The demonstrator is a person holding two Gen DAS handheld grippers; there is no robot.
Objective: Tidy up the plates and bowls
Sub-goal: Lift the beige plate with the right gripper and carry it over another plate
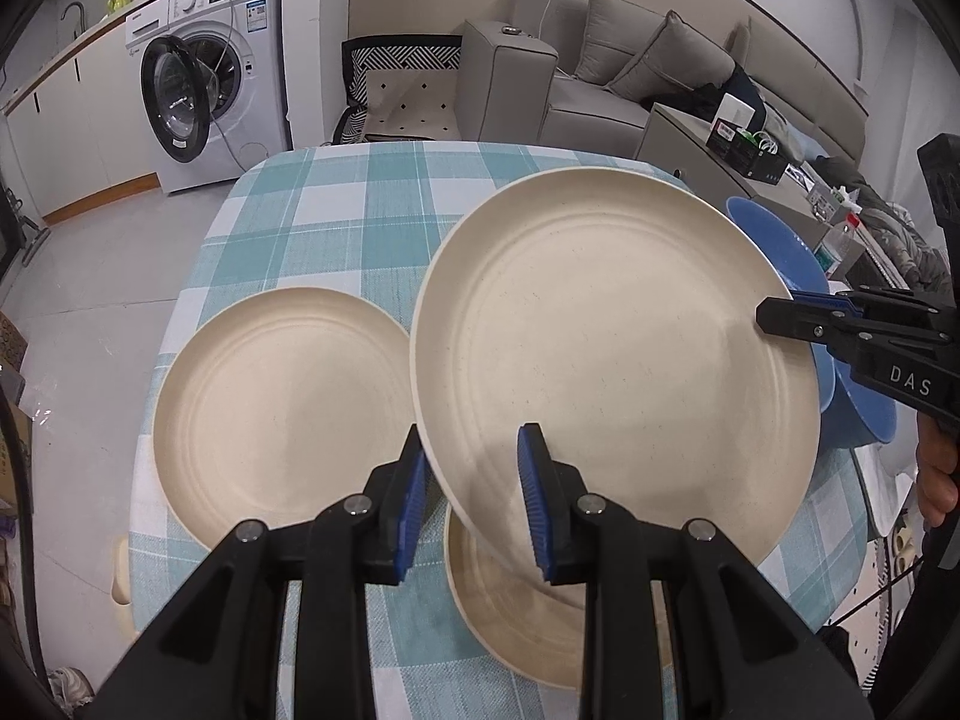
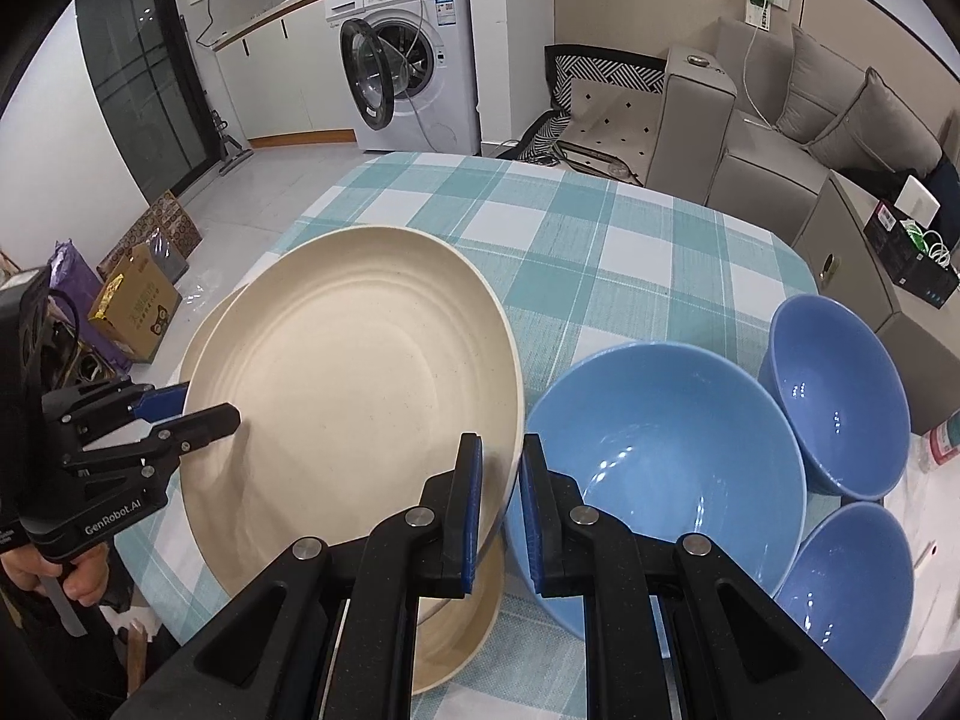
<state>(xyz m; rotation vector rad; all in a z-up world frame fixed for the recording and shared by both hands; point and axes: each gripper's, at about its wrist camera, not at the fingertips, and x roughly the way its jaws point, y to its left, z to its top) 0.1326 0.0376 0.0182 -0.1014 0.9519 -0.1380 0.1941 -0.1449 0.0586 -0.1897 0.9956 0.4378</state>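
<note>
I'm looking along my matte black plastic left gripper (image 1: 474,504), its two angular fingers wearing ribbed blue rubber pads (image 1: 534,504) and showing round silver pivot screws. My matching black right gripper (image 2: 501,510) is carrying the same blue pads and silver screws. White "DAS" lettering is showing on its side, "GenRobot.AI" on the left one's. Bare hands (image 1: 936,468) are gripping both handles.

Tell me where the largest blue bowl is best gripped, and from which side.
Grip the largest blue bowl by its thin rim, one finger inside and one outside, coming from above at its near edge. Its wall is too wide to span, and the small bowls crowd its right side.
</note>
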